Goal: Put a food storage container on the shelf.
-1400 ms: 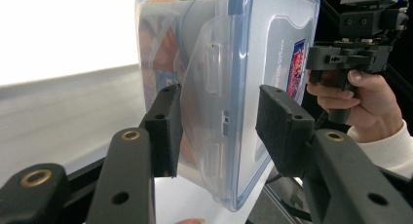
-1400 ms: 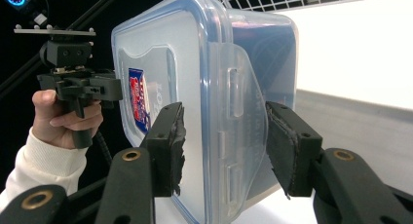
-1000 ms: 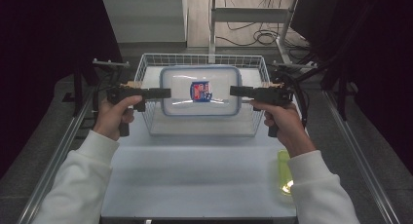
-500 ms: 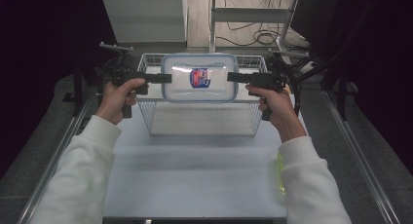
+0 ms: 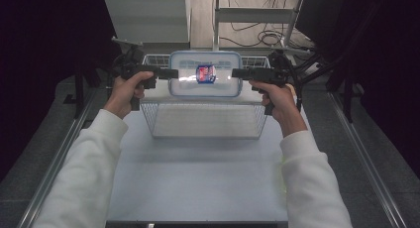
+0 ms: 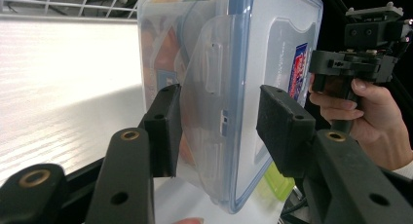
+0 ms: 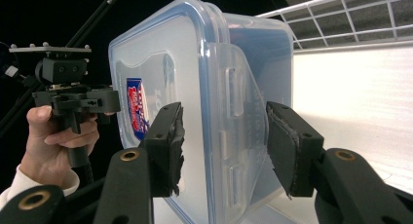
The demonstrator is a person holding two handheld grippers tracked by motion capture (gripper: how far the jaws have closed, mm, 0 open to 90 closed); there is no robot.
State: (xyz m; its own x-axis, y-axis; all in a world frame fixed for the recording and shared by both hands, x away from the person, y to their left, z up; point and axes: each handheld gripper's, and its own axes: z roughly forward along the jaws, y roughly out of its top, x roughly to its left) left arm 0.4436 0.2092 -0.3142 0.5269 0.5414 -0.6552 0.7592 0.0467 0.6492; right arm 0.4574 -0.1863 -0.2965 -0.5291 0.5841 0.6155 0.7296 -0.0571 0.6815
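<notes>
Both grippers carry a clear lidded box (image 5: 205, 73) in the upper centre of the high view, held above the far rim of the wire basket (image 5: 204, 120). The left gripper (image 5: 167, 73) clamps one end flap and the right gripper (image 5: 237, 73) the other. Next, I judge, comes keeping it level and lowering it together. The basket rim lies close beneath; the table (image 5: 198, 178) toward the lower frame offers open room.

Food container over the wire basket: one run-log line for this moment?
food container | lid on, held by both ends above wire basket | left hand-held gripper gripping | right hand-held gripper gripping
</notes>
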